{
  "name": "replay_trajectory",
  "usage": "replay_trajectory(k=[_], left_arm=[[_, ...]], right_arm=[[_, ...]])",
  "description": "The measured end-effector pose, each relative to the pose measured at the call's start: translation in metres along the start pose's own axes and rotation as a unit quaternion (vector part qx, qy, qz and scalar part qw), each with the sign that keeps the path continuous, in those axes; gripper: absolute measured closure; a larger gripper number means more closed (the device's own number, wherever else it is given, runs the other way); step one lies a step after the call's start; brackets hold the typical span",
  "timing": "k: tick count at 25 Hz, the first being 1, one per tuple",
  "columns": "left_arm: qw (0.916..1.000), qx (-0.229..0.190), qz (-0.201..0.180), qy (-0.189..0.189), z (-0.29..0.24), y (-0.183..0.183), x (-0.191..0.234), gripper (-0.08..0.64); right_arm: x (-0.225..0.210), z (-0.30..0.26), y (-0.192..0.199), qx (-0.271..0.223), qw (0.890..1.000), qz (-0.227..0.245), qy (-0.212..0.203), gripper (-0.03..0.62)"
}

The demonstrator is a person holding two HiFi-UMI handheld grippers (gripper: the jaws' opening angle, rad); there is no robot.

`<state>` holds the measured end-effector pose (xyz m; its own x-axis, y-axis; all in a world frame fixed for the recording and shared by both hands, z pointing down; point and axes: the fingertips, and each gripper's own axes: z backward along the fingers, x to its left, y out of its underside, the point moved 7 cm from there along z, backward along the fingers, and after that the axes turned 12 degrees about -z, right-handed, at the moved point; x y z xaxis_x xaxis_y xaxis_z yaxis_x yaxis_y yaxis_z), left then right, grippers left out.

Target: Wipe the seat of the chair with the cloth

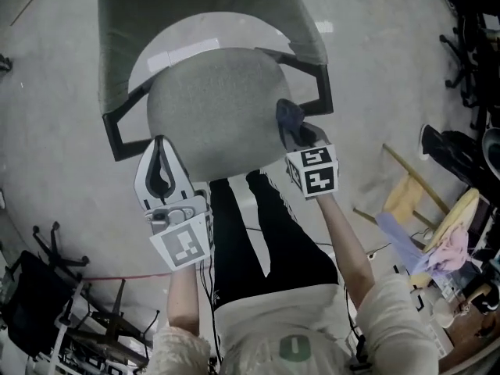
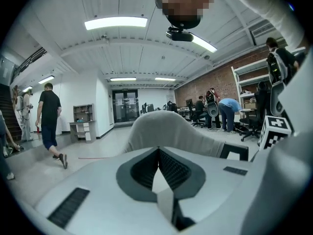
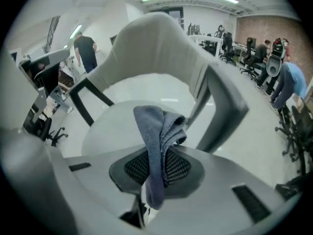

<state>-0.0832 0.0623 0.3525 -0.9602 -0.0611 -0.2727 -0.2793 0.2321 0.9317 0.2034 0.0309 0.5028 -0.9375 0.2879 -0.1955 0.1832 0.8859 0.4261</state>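
Observation:
The chair's round grey seat (image 1: 215,108) lies below me, with its pale backrest (image 1: 211,6) at the far side and black armrests (image 1: 121,127) at both sides. My right gripper (image 1: 295,137) is shut on a blue-grey cloth (image 1: 288,116) at the seat's right edge. In the right gripper view the cloth (image 3: 159,131) bunches out of the shut jaws of the right gripper (image 3: 157,155) above the seat (image 3: 110,129). My left gripper (image 1: 160,165) is shut and holds nothing, over the seat's front left edge. The left gripper (image 2: 157,150) points toward the backrest (image 2: 166,131).
My legs in black trousers (image 1: 262,229) stand just before the seat. Black office chairs (image 1: 47,303) crowd the lower left. At the right a wooden rack (image 1: 426,209) carries coloured cloths. A person (image 2: 49,124) walks on the open floor; others (image 2: 227,109) stand at desks.

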Motion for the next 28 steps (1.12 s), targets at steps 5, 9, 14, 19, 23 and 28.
replay_trajectory(k=[5,9,14,19,23,28], left_arm=[[0.9979,-0.054,0.017,-0.031,-0.005,-0.08,0.034,0.545],[0.9929,-0.106,0.039,-0.039,0.008,-0.16,0.049,0.545],[0.9822,-0.183,0.017,-0.038,0.039,-0.253,0.078,0.543],[0.9758,-0.216,0.005,-0.03,0.067,-0.298,0.077,0.544],[0.9718,-0.233,-0.011,-0.032,0.068,-0.313,0.087,0.545],[0.9709,-0.235,-0.013,-0.047,0.071,-0.319,0.098,0.543]], right_arm=[[0.05,0.057,-0.105,-0.145,0.989,-0.022,-0.017,0.543],[0.102,0.158,-0.178,-0.264,0.962,0.004,-0.065,0.543],[0.159,0.299,-0.24,-0.413,0.905,0.07,-0.073,0.543],[0.156,0.382,-0.239,-0.476,0.871,0.096,-0.07,0.543],[0.15,0.388,-0.242,-0.483,0.868,0.093,-0.063,0.543],[0.154,0.387,-0.241,-0.485,0.867,0.097,-0.066,0.543]])
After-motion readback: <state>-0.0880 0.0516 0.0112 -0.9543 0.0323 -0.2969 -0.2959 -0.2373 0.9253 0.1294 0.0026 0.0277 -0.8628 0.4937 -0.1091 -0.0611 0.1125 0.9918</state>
